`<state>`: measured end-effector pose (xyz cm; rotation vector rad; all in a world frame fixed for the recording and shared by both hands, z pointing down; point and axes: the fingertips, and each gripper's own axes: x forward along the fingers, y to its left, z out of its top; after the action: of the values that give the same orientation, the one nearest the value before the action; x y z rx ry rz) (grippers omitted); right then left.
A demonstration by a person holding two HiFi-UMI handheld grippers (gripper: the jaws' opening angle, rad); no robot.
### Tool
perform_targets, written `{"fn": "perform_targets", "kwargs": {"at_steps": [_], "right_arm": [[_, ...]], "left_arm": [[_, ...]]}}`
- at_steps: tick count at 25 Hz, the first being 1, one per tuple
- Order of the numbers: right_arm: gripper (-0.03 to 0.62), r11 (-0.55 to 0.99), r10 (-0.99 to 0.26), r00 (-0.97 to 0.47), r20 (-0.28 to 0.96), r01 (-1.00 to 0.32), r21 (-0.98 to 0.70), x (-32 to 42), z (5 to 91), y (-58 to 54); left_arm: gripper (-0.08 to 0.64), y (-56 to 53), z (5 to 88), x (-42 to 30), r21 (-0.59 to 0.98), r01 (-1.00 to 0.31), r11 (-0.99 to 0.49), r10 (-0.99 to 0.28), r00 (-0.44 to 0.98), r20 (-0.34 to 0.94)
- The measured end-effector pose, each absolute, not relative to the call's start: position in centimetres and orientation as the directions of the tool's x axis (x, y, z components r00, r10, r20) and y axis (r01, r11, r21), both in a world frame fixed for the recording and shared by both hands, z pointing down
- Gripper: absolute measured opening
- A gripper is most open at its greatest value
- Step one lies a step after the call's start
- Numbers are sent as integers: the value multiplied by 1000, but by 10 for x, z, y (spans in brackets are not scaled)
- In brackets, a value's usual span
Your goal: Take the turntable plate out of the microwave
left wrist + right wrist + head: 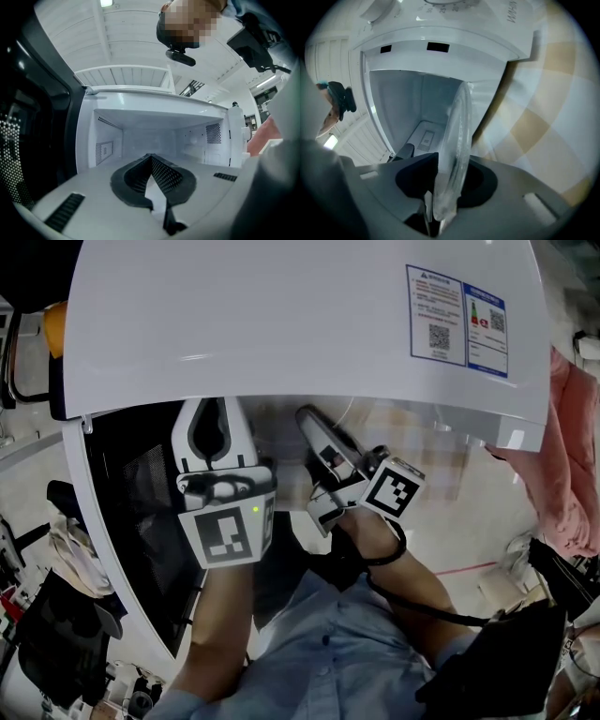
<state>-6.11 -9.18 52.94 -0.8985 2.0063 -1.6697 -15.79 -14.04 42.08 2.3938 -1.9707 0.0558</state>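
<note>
The white microwave stands with its door swung out to the person's left, the dark meshed inner face showing; a blue-edged label sits on the top panel near the right rear corner. The left gripper is held level in front of the open cavity; its jaws are pressed together with nothing between them, the ribbed pads meeting at the tips. The right gripper is rolled onto its side just beside the left one; its jaws stand narrowly apart, closed on the near rim of the clear glass turntable plate. The plate shows edge-on in the right gripper view, running from the jaws up towards the mouth of the cavity; whether its far edge rests on the cavity floor cannot be told. In the head view the microwave's overhanging top hides the plate; both marker cubes, the left and the right, show clearly there. A beige-and-white checked surface lies to the right of the microwave.
</note>
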Motion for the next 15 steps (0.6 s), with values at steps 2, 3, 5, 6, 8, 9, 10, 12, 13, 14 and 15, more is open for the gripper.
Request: {"fn": "perform_targets", "kwargs": {"at_steps": [2, 3, 5, 6, 8, 9, 10, 12, 13, 14, 15], "right_arm": [[126, 105, -680, -728, 91, -220, -970, -61, 527, -100], [130, 115, -678, -730, 81, -214, -970, -61, 525, -104], [134, 120, -676, -734, 69, -202, -972, -61, 524, -110], [135, 116, -676, -734, 66, -195, -974, -60, 525, -111], [135, 107, -675, -735, 66, -186, -977, -60, 525, -112], [135, 103, -675, -735, 68, -184, -977, -60, 526, -113], [135, 99, -674, -736, 69, -182, -978, -60, 526, -114], [137, 95, -668, -742, 64, -170, -981, -61, 527, -116], [159, 93, -662, -748, 59, -160, -983, -63, 527, -118], [175, 89, -654, -754, 57, -152, -984, -64, 527, -118], [175, 81, -647, -760, 61, -148, -986, -65, 528, -119]], "left_arm": [[7, -142, 420, -159, 10, -982, -189, -981, 189, 53], [7, -142, 420, -159, 10, -982, -188, -981, 189, 53], [6, -143, 420, -159, 10, -982, -188, -981, 188, 55], [6, -143, 420, -159, 9, -982, -188, -981, 188, 57], [6, -144, 420, -161, 9, -983, -185, -981, 185, 58], [6, -144, 420, -161, 9, -983, -183, -981, 184, 58], [6, -144, 419, -162, 9, -983, -182, -982, 182, 58], [6, -145, 419, -162, 8, -983, -181, -982, 181, 61], [7, -144, 419, -162, 8, -984, -181, -981, 181, 64], [6, -144, 418, -162, 8, -984, -180, -981, 180, 66], [6, -144, 418, -162, 8, -984, -180, -981, 180, 67]]}}
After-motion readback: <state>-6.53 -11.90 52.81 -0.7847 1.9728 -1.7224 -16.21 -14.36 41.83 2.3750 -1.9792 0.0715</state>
